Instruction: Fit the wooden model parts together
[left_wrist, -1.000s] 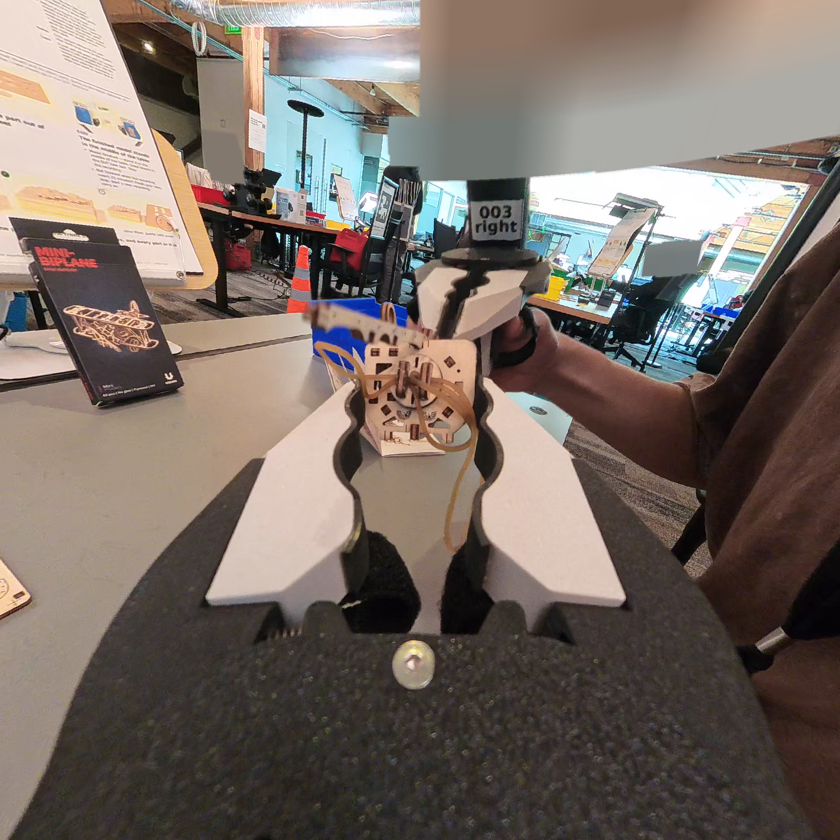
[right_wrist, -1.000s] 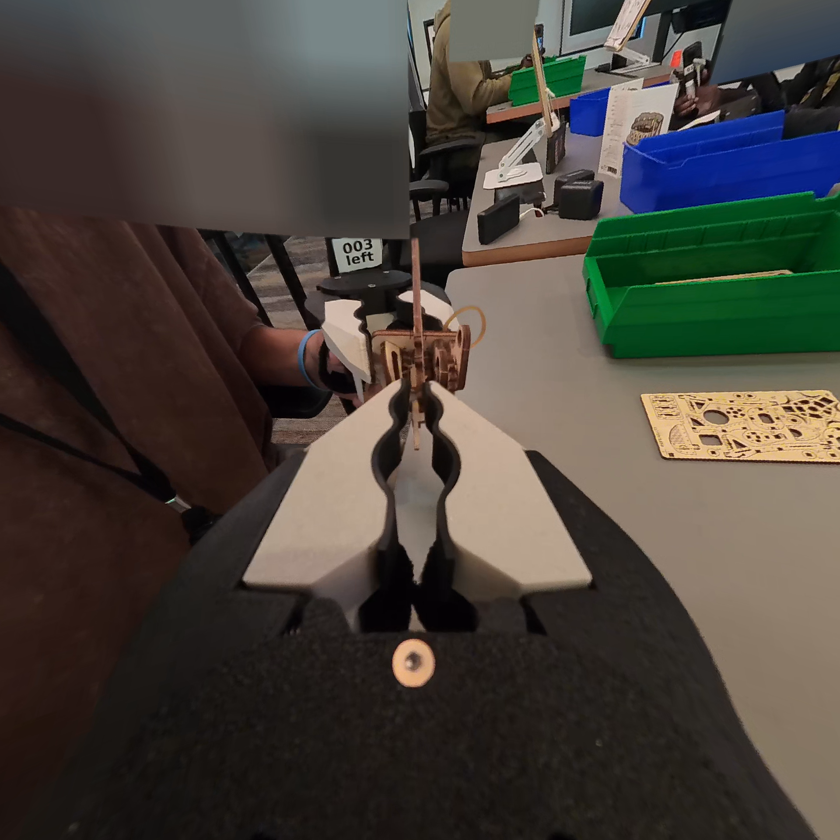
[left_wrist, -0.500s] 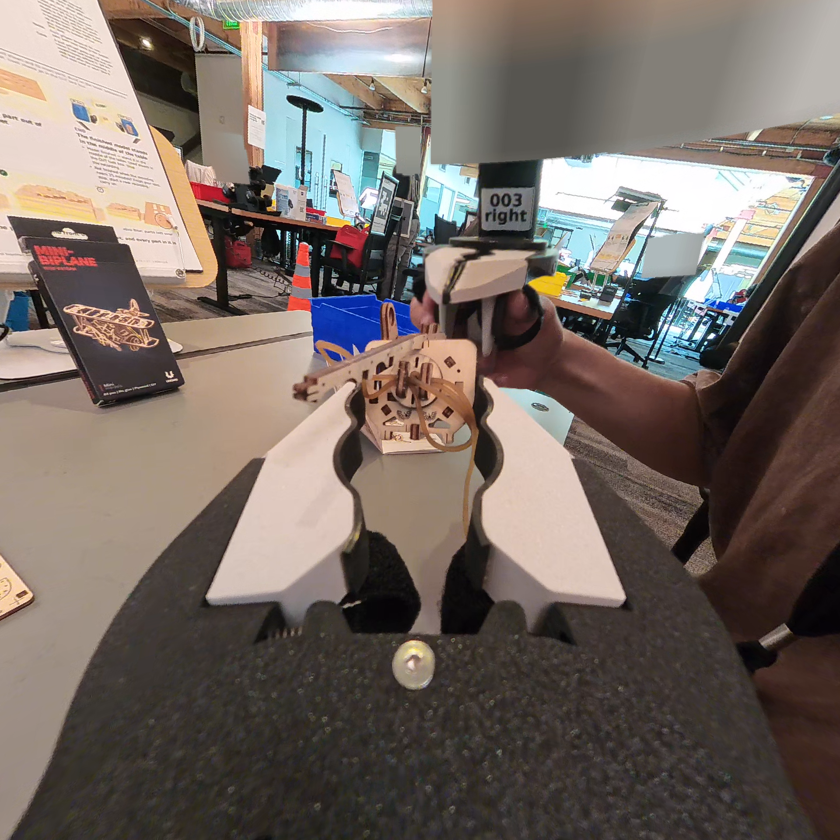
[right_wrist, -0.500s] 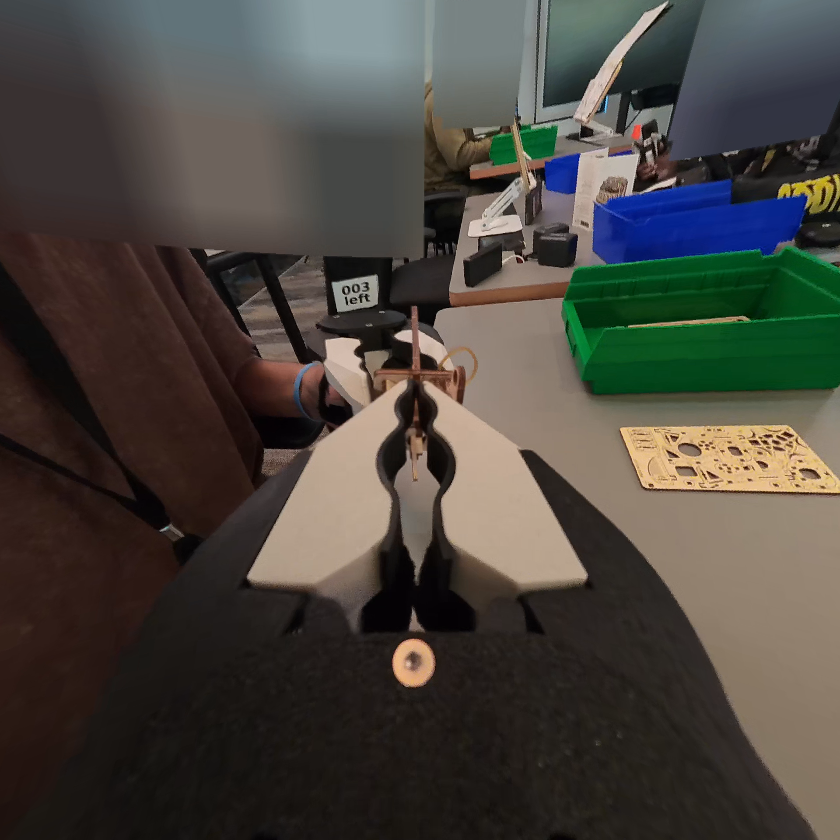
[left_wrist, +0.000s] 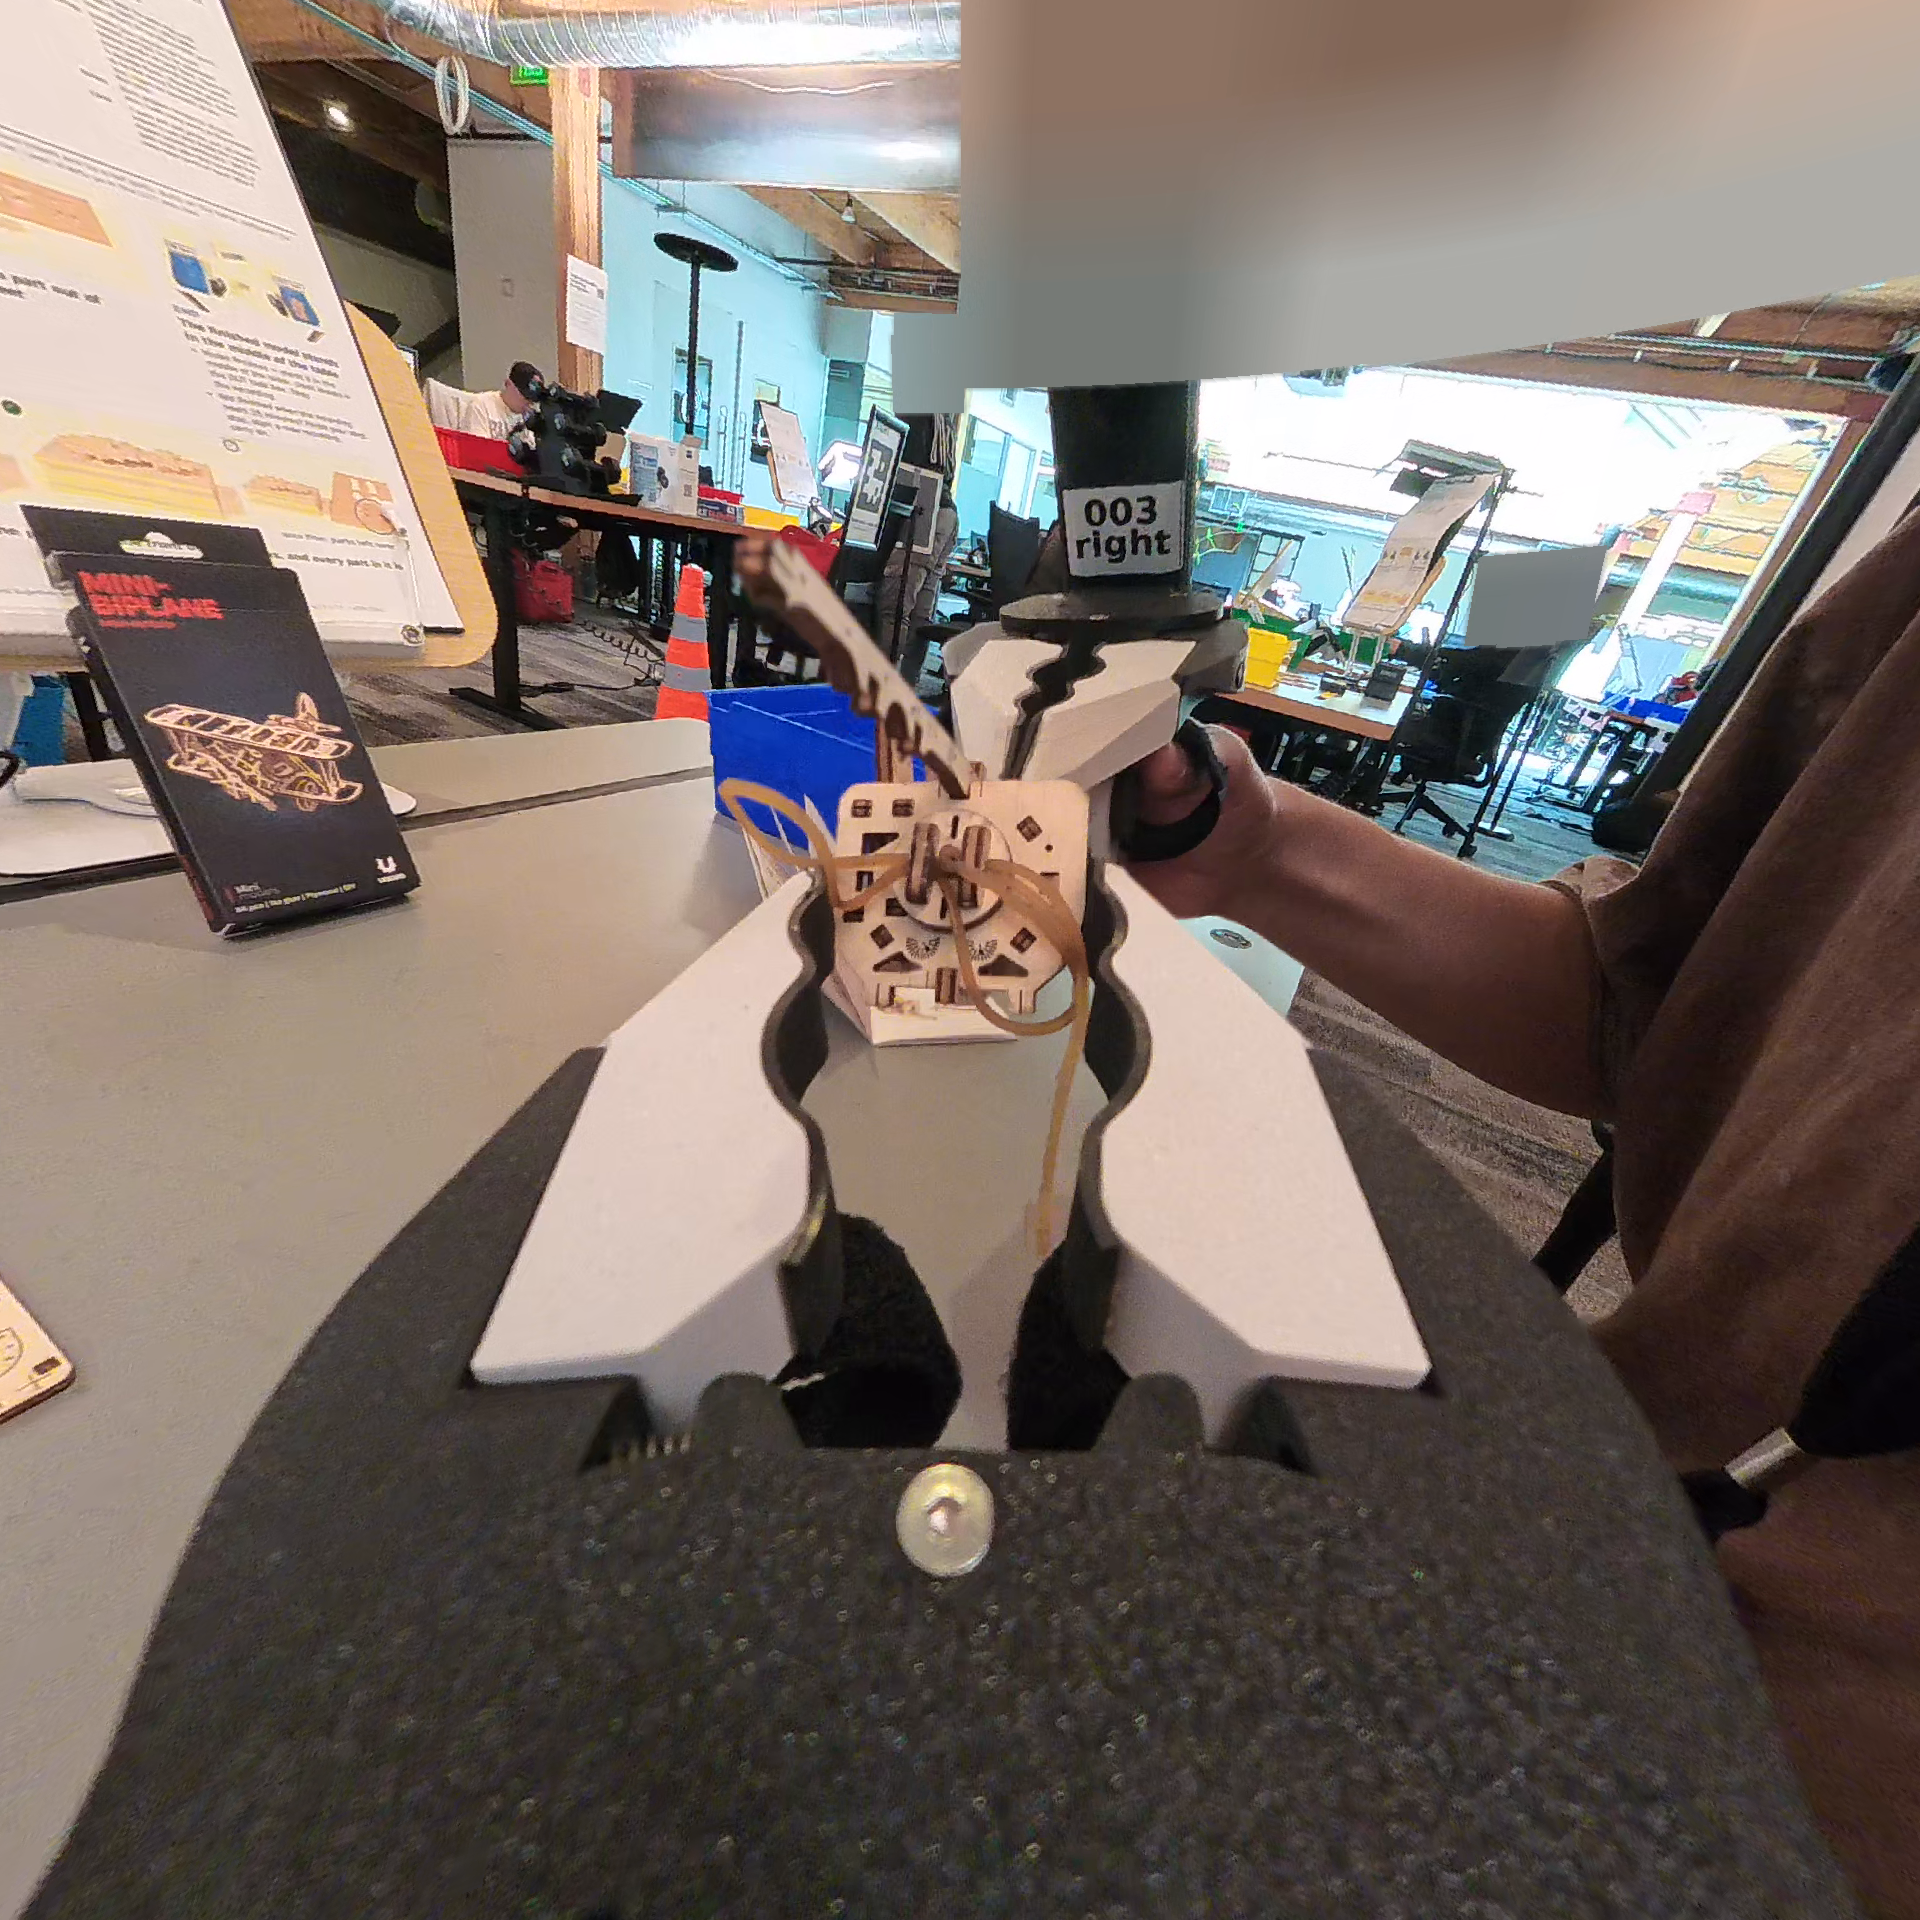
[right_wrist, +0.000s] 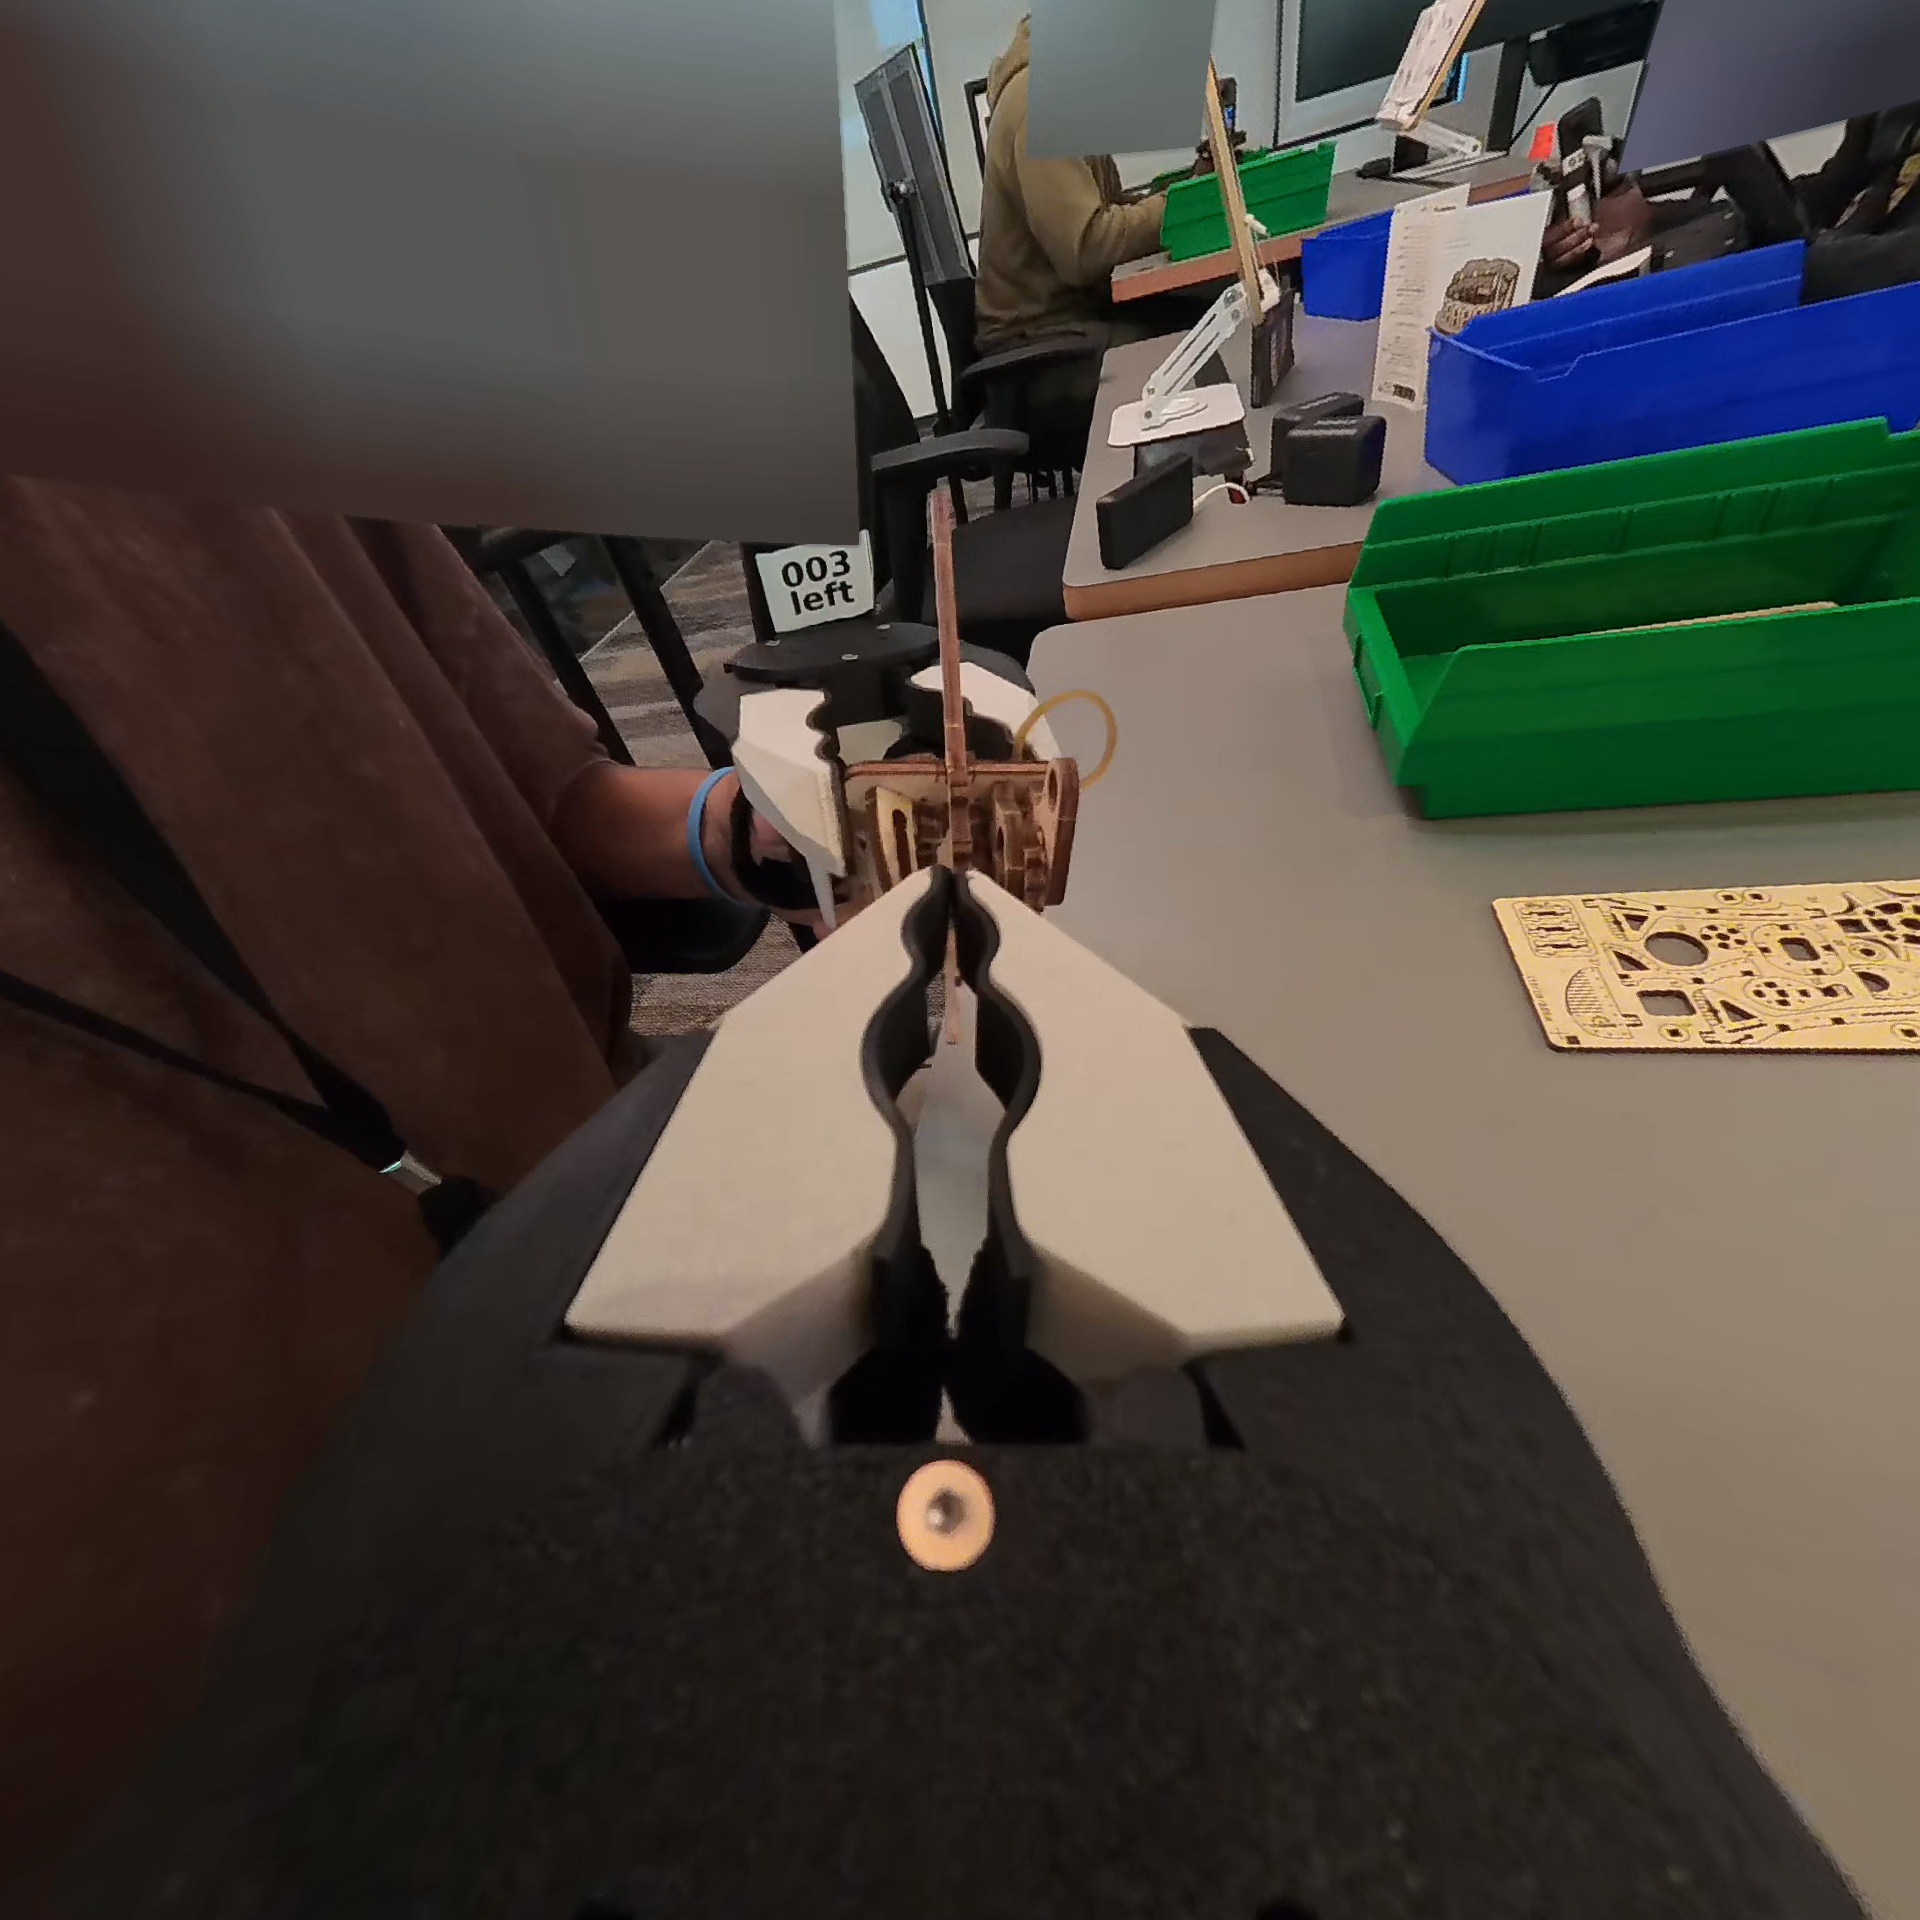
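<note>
My left gripper (left_wrist: 958, 914) is shut on a pale wooden model block (left_wrist: 961, 899) with a rubber band (left_wrist: 1039, 977) looped around it, held above the grey table (left_wrist: 312, 1091). My right gripper (right_wrist: 951, 883) is shut on a thin toothed wooden strip (right_wrist: 945, 665). In the left wrist view the strip (left_wrist: 852, 665) slants up to the left from the block's top, with the right gripper (left_wrist: 1081, 707) just behind the block. In the right wrist view the strip stands edge-on against the block (right_wrist: 966, 831), and the left gripper (right_wrist: 831, 769) is behind it.
A black model box (left_wrist: 239, 727) and an instruction board (left_wrist: 156, 312) stand at the left. A laser-cut parts sheet (right_wrist: 1714, 977) lies on the table, with a green bin (right_wrist: 1642, 665) and a blue bin (right_wrist: 1662, 364) beyond. A person's brown sleeve (left_wrist: 1714, 935) is at the right. Left and right tips are no more than a few centimetres apart.
The right gripper has swung the strip from lying roughly level across the block's top to slanting steeply up. The left gripper and the block have stayed in place.
</note>
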